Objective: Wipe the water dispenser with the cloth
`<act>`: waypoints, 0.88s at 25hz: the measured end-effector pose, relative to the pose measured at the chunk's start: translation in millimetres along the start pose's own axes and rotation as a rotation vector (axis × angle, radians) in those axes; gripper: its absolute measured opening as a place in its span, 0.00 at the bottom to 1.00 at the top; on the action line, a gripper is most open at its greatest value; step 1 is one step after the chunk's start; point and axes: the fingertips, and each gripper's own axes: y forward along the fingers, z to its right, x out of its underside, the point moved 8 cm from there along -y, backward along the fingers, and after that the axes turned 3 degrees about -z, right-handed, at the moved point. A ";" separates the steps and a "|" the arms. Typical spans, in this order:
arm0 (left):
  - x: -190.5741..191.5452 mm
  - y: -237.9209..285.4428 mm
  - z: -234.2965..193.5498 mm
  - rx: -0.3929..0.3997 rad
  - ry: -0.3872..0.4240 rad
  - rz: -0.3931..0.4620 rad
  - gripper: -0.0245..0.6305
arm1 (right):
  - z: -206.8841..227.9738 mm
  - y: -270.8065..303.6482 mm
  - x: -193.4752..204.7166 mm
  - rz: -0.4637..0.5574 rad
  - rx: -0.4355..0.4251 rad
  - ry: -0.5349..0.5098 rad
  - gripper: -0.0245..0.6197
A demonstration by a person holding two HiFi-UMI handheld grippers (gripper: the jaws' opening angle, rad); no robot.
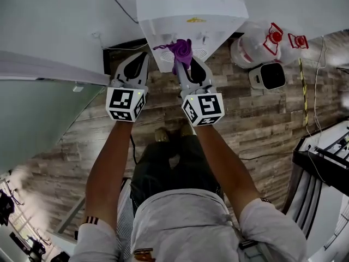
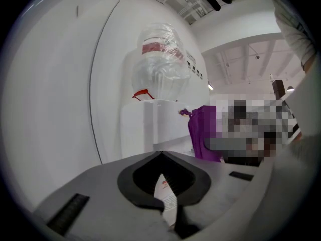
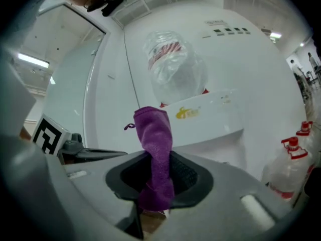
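Observation:
A white water dispenser [image 1: 188,15] stands against the wall ahead, its clear bottle [image 3: 175,69] on top. My right gripper [image 1: 186,61] is shut on a purple cloth [image 1: 181,51], which sticks up from the jaws close in front of the dispenser's tap recess. In the right gripper view the cloth [image 3: 155,154] rises between the jaws before the dispenser's front panel [image 3: 210,117]. My left gripper [image 1: 143,56] is held beside it, to the left of the dispenser [image 2: 150,129], jaws shut with nothing held. The cloth [image 2: 203,134] shows to its right.
A spare water bottle with a red cap [image 1: 262,42] lies on the wood floor right of the dispenser, by a small white appliance [image 1: 268,76]. A cable [image 1: 117,3] runs up the wall. A glass partition [image 1: 38,113] is at left, dark furniture [image 1: 322,165] at right.

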 end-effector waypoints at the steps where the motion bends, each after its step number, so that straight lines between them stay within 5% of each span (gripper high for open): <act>1: 4.3 -0.3 -2.9 0.004 0.000 0.001 0.04 | -8.5 6.3 6.6 -0.003 -0.005 0.007 0.20; 11: 30.7 8.6 -22.4 0.044 0.018 0.021 0.04 | -41.6 68.8 47.6 -0.035 -0.033 -0.044 0.20; 22: 58.6 29.6 -17.1 -0.028 -0.014 0.026 0.04 | -19.7 90.7 68.2 -0.062 -0.061 -0.076 0.20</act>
